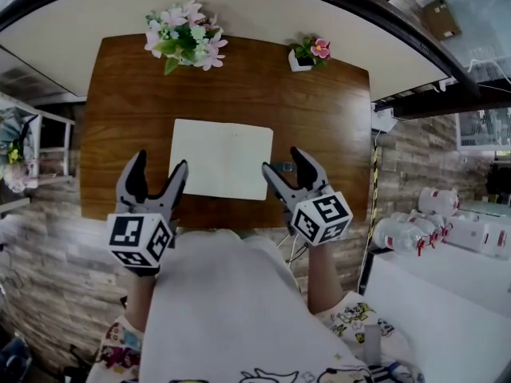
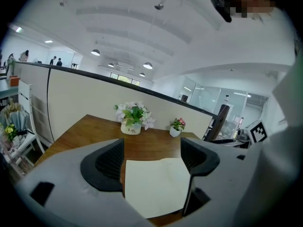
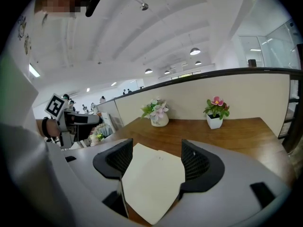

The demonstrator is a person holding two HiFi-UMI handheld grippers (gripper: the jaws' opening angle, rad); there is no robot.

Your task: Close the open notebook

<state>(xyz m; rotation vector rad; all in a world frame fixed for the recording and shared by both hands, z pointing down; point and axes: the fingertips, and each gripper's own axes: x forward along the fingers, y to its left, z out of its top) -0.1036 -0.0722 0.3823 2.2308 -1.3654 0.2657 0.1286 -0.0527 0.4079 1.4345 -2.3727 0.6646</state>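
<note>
Lying flat on desk (image 1: 128, 94): open notebook (image 1: 221, 158) (left gripper (image 1: 162, 163), right gripper (image 1: 281, 159) agape).

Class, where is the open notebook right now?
Head view: the notebook lies flat on the table, between the left gripper and the right gripper.

The grey left gripper (image 1: 160, 159) and right gripper (image 1: 282, 159) carry white cubes (image 1: 140, 239) (black square markers); sleeves (image 1: 118, 346) show cartoon prints.

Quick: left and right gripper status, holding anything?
Left gripper: open, holding nothing.
Right gripper: open, holding nothing.
</note>
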